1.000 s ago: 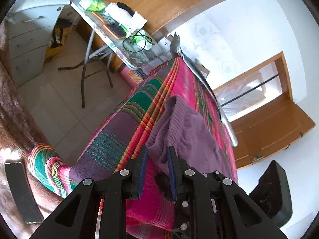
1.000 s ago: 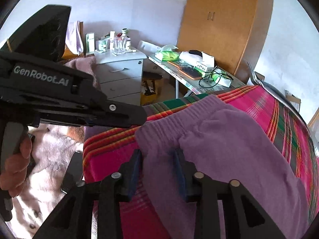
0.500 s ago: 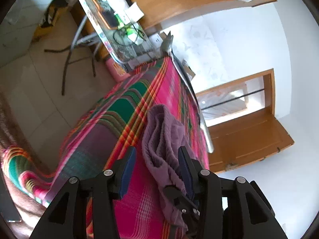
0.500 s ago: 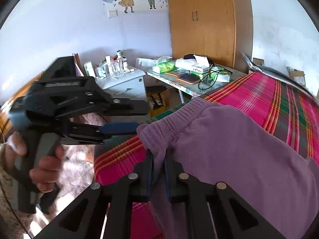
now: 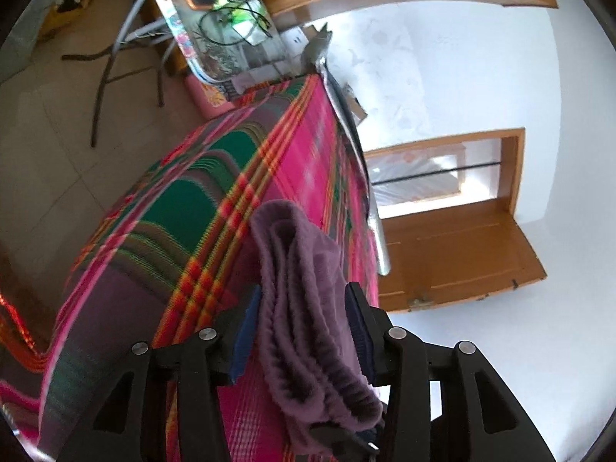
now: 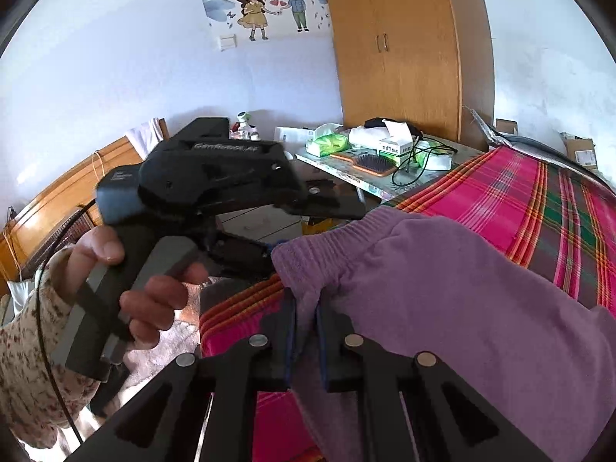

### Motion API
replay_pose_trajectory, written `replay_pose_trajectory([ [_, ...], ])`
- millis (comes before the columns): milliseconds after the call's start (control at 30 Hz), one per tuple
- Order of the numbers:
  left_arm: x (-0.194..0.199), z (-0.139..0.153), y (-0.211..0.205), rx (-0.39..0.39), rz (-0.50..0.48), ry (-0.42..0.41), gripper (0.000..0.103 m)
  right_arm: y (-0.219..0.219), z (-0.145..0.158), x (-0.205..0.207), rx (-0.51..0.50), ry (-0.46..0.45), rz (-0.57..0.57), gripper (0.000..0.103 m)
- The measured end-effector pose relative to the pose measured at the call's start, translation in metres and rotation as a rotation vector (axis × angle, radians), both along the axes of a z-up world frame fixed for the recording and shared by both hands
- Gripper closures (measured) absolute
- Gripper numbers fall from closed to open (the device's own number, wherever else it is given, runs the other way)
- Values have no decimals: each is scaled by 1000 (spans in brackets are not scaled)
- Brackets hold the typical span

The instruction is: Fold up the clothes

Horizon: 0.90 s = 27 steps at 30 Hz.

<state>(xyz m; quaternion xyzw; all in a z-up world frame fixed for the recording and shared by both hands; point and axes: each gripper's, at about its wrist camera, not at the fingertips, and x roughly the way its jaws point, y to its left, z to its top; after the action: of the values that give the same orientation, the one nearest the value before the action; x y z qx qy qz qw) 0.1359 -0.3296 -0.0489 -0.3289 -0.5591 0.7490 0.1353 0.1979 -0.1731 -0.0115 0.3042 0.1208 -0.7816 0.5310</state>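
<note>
A purple garment (image 6: 442, 288) with an elastic waistband lies on the pink and green plaid bed cover (image 6: 539, 192). My right gripper (image 6: 306, 327) is shut on its near edge, just below the waistband corner. In the left wrist view the bunched waistband (image 5: 304, 288) runs lengthwise between my fingers. My left gripper (image 5: 302, 331) is open wide around it, with blue pads (image 5: 244, 338) on either side. From the right wrist view, the left gripper (image 6: 308, 231) reaches in from the left, held by a person's hand (image 6: 115, 269). Its fingers straddle the waistband corner.
A folding table (image 6: 362, 184) beside the bed carries a hairbrush (image 6: 369, 163), tissue packs and cables. A wooden wardrobe (image 6: 404, 50) stands behind it. The plaid cover (image 5: 215, 211) drops off the bed's edge to a tiled floor (image 5: 46, 134). A window (image 5: 423, 177) sits at the far end.
My left gripper has opened from nearly shut to wide and swung along the waistband. My right gripper has shut on the garment's edge and raised it slightly.
</note>
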Motion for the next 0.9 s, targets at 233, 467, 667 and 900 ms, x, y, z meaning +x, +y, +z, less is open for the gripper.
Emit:
replay_pose_trajectory([
  [233, -16, 0, 6, -3, -37, -42, 57, 1, -1, 0, -10, -7, 13, 94],
  [467, -30, -1, 9, -56, -68, -22, 79, -1, -1, 0, -9, 1, 13, 94],
  [667, -24, -1, -3, -132, -1, 18, 90, -14, -7, 2, 25, -22, 7, 94],
  [900, -18, -5, -11, -130, 29, 15, 97, -26, -20, 3, 74, -38, 6, 95],
])
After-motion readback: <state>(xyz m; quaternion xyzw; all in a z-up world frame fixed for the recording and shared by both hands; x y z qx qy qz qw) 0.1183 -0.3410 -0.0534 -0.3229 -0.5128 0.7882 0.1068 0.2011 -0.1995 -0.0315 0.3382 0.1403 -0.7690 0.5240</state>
